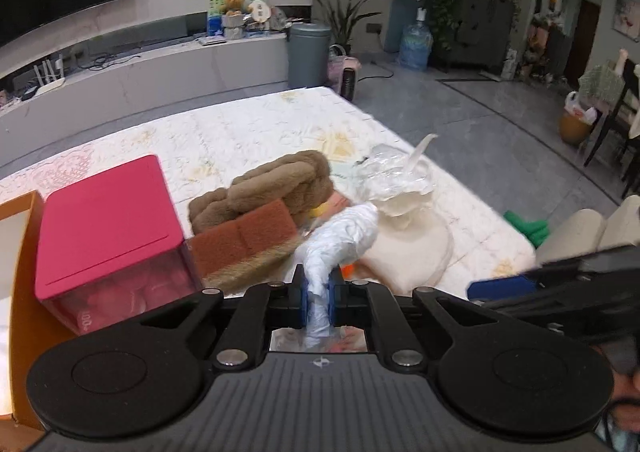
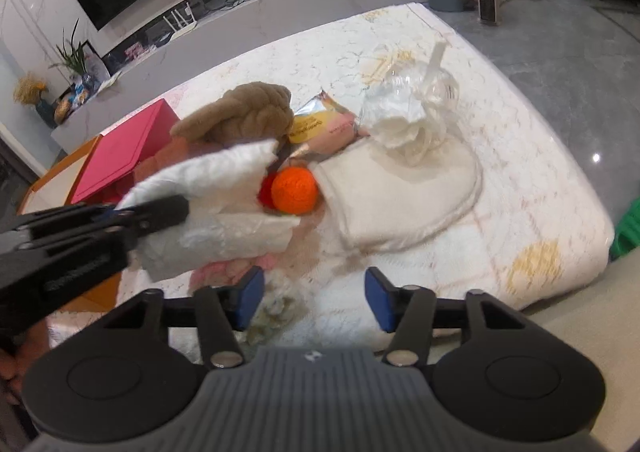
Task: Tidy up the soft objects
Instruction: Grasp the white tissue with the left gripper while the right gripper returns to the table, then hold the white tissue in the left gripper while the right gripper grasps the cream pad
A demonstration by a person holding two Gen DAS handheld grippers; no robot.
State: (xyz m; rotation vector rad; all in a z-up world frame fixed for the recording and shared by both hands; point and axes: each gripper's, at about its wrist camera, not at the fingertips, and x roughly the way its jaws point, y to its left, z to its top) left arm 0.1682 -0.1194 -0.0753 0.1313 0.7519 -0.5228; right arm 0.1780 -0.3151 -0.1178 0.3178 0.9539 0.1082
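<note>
My left gripper point(image 1: 318, 292) is shut on a white plastic-wrapped soft pack point(image 1: 344, 240), which hangs lifted above the bed. From the right wrist view the same pack point(image 2: 224, 208) sits in the left gripper's black fingers point(image 2: 160, 212). My right gripper point(image 2: 314, 298) is open with nothing between its blue pads, low over the bed's near edge. Behind the pack lie a brown plush bundle point(image 1: 276, 184), a rust-coloured sponge point(image 1: 244, 244), an orange knitted ball point(image 2: 294, 190), a cream folded cloth point(image 2: 396, 196) and crumpled clear plastic point(image 2: 404, 112).
A pink lidded box point(image 1: 108, 224) stands at the left on the bed, beside an orange box point(image 1: 20, 276). A yellow snack packet point(image 2: 320, 124) lies behind the ball. The quilted bed point(image 2: 520, 156) drops off to grey floor at the right. Something green point(image 2: 628, 228) sits past the bed's corner.
</note>
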